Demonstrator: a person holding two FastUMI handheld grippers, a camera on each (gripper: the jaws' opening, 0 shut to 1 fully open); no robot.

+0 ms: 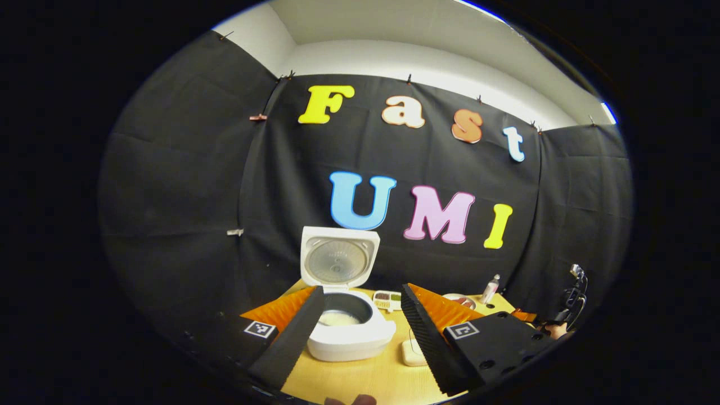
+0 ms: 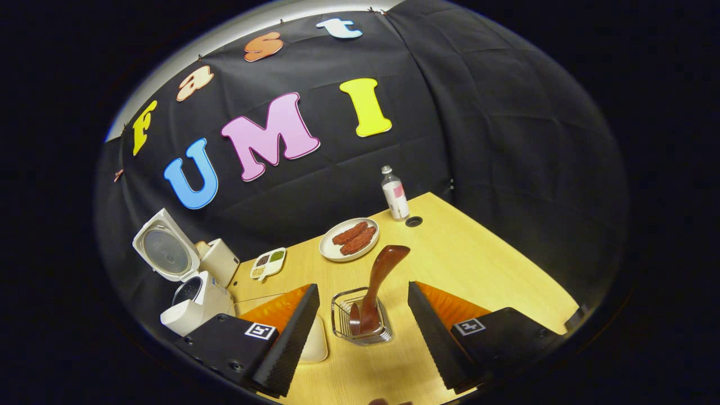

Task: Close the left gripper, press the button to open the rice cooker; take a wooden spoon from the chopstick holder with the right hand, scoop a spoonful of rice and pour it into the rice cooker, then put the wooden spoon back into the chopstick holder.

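Observation:
The white rice cooker (image 1: 351, 337) stands open with its lid (image 1: 337, 261) upright and white rice in the pot (image 1: 337, 319). My left gripper (image 1: 363, 291) is open just in front of it, one finger on each side and touching nothing. The cooker (image 2: 194, 304) is at the left in the right gripper view. A dark wooden spoon (image 2: 381, 275) stands in the wire chopstick holder (image 2: 343, 323), leaning right. My right gripper (image 2: 363, 288) is open, its fingers on either side of the holder and clear of the spoon.
On the wooden table (image 2: 478, 264) are a small white dish (image 1: 413, 353), a seasoning tray (image 2: 268, 262), a plate of sausages (image 2: 349, 239) and a bottle (image 2: 395, 194). A white box (image 2: 222, 259) sits behind the cooker. Black cloth walls close off the back and sides.

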